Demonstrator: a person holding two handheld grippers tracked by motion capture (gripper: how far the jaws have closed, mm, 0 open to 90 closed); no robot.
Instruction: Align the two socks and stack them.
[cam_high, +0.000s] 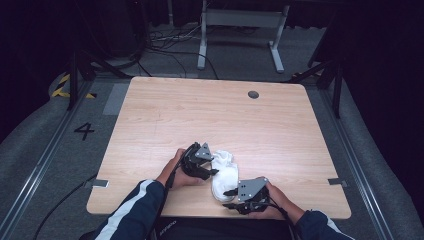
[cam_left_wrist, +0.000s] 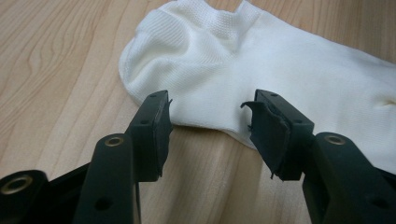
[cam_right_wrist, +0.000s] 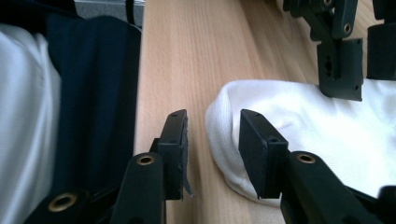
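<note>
Left gripper (cam_high: 212, 166), jaws apart, hovers at the white sock (cam_high: 223, 175) in the lower centre of the bare table (cam_high: 210, 115), while the right gripper (cam_high: 231, 198), also parted, straddles the sock's near end without pinching it.

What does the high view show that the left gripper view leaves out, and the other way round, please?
High view alone: the whole table, its round hole, the floor's "4" mark, both sleeves, and the right gripper at the sock's near end. Left gripper view alone: the left gripper close up, its fingers apart, just short of the sock's edge, with one pad torn, and the sock's knit. Both: the white sock lying on the wood.
</note>
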